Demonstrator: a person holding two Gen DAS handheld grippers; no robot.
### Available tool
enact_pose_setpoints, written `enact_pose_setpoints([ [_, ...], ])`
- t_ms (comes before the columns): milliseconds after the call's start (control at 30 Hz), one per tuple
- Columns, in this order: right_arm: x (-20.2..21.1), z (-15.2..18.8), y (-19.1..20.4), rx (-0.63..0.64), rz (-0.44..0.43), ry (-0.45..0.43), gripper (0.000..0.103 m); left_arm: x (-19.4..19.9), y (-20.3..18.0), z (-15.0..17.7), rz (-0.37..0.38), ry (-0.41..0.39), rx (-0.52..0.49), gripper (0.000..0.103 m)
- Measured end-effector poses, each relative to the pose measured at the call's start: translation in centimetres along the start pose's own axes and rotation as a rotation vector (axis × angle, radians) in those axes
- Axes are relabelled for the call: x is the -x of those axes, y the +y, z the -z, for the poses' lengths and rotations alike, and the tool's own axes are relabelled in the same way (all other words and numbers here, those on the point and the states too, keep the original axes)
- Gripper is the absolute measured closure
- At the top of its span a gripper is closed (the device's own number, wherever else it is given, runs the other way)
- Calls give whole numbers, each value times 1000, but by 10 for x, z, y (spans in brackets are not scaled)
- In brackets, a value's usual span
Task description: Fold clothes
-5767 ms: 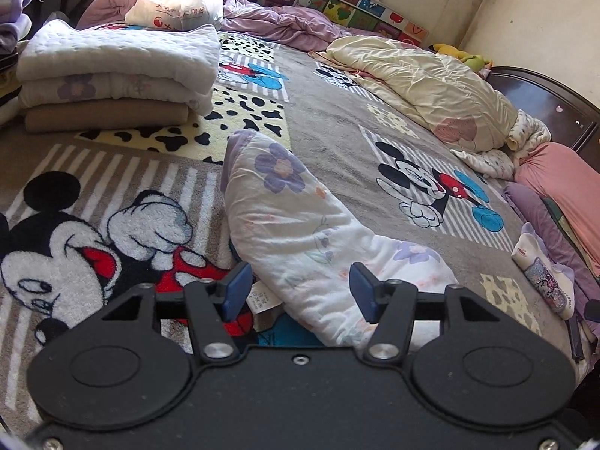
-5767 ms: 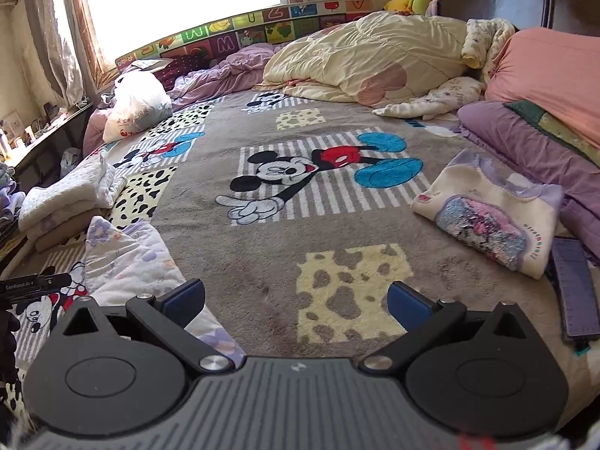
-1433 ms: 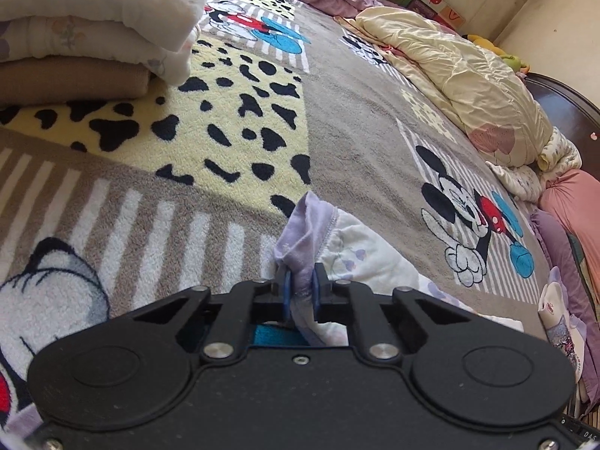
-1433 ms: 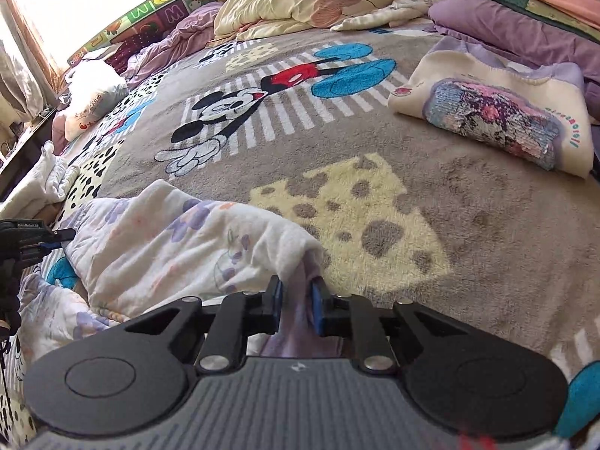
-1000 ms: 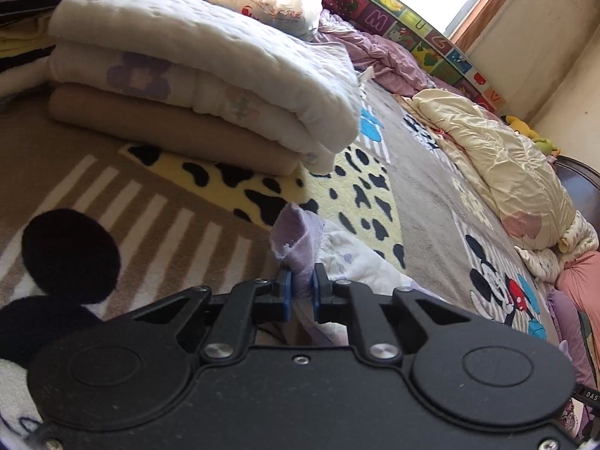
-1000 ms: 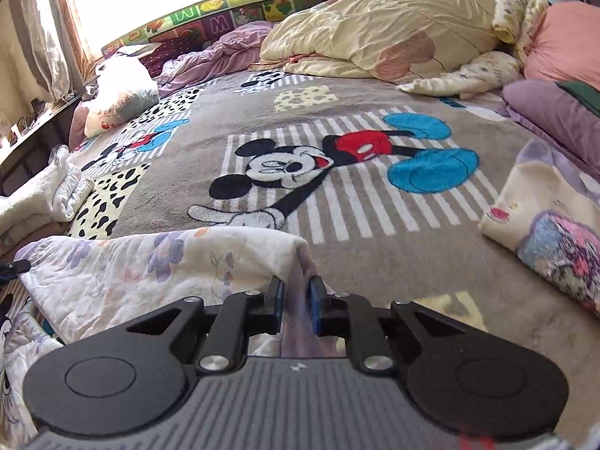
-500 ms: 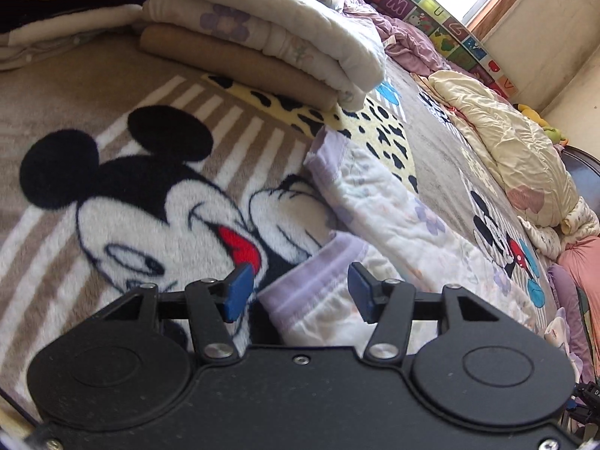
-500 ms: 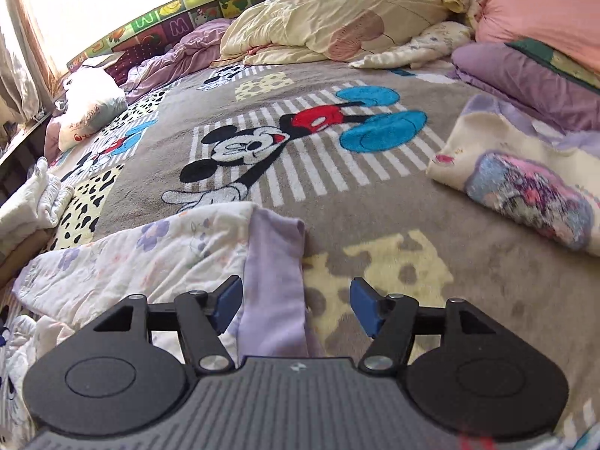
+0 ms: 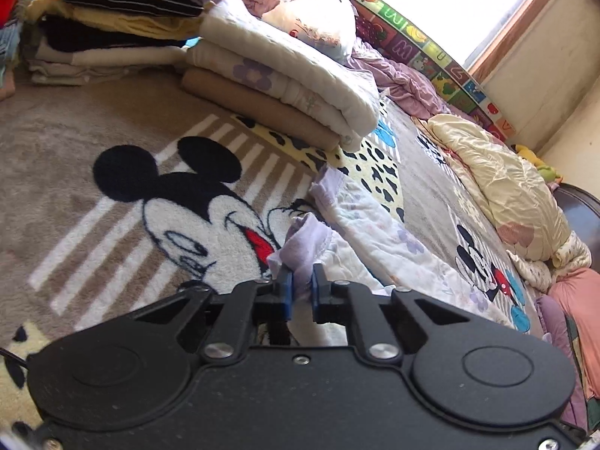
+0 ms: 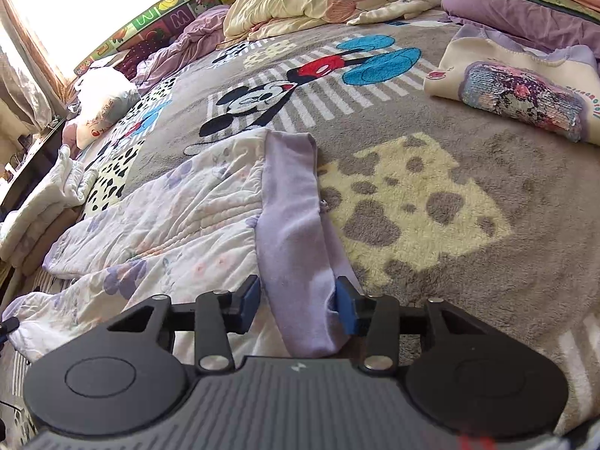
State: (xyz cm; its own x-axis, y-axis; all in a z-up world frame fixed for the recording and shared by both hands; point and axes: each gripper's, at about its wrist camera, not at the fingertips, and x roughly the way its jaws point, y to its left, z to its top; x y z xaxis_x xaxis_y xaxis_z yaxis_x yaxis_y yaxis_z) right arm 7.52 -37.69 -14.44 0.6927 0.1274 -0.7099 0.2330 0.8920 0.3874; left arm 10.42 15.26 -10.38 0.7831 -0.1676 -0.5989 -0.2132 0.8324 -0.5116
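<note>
**Both grippers at the purple trim of the floral garment**

Our left gripper (image 9: 300,292) is clenched on a bunched purple cuff (image 9: 305,242) of the floral garment (image 9: 378,240), the cloth standing up between its blue pads. The rest of the garment runs forward and to the right of this tool across the Mickey Mouse blanket (image 9: 112,225). Ahead and slightly left we see a stack of folded quilts (image 9: 285,93), with a taller pile of folded clothes (image 9: 112,18) further left. A white plastic bag (image 9: 315,18) sits behind the stack. Far ahead on the right lies a crumpled cream duvet (image 9: 506,195), under a bright window with an alphabet border (image 9: 431,48).

Our right gripper (image 10: 298,303) straddles the garment's purple waistband (image 10: 296,225). Its pads sit partly apart, the right one touching the fabric edge, the left one just beside it; we cannot tell whether it grips. The quilted floral body spreads to the left of this tool. Ahead on the right rests a folded cream sweatshirt (image 10: 517,93) with a sequin patch, well apart from the garment. Beyond it lie a purple pillow (image 10: 525,15) and a pink one.
</note>
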Motion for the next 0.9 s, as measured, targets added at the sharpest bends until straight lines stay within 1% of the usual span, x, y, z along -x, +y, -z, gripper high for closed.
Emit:
enact_pose_setpoints([
  [100, -2, 4, 4, 23, 9, 21, 57, -12, 11, 12, -52, 69, 0, 91],
  [167, -4, 8, 6, 52, 34, 29, 57, -20, 21, 20, -95, 101, 19, 67],
  [200, -3, 9, 6, 53, 40, 28, 57, -18, 23, 21, -89, 92, 26, 65],
  [233, 0, 10, 5, 43, 44, 28, 57, -15, 25, 22, -82, 83, 33, 59],
  [267, 3, 10, 3, 30, 48, 29, 54, -13, 26, 23, -76, 75, 41, 58],
  [300, 5, 12, 1, 9, 47, 31, 48, -12, 27, 22, -81, 72, 48, 58],
  [367, 9, 17, -4, -36, 44, 38, 41, -8, 27, 20, -103, 41, 52, 58],
  [467, 7, 27, -10, -105, 15, 55, 39, -4, 21, 13, -115, -12, 47, 58],
  [500, 7, 29, -9, -110, 15, 46, 40, -7, 18, 8, -95, -9, 49, 58],
  [533, 7, 31, -6, -100, 15, 38, 46, -11, 15, 3, -76, -6, 50, 58],
  [567, 6, 31, -2, -97, -2, 38, 68, -18, 8, -5, -54, -4, 46, 58],
  [600, 4, 31, 0, -109, -36, 45, 84, -26, 2, -12, -39, 0, 41, 58],
  [700, 6, 31, 12, -69, -14, 33, 85, -60, -15, -33, -23, 16, 49, 58],
  [767, 12, 32, 13, -51, -14, 26, 86, -84, -20, -43, -8, 40, 77, 58],
  [867, 20, 34, 0, -72, -30, 34, 87, -121, -28, -56, -10, 72, 103, 58],
  [900, 20, 34, -3, -78, -34, 44, 87, -126, -28, -58, -4, 71, 111, 58],
])
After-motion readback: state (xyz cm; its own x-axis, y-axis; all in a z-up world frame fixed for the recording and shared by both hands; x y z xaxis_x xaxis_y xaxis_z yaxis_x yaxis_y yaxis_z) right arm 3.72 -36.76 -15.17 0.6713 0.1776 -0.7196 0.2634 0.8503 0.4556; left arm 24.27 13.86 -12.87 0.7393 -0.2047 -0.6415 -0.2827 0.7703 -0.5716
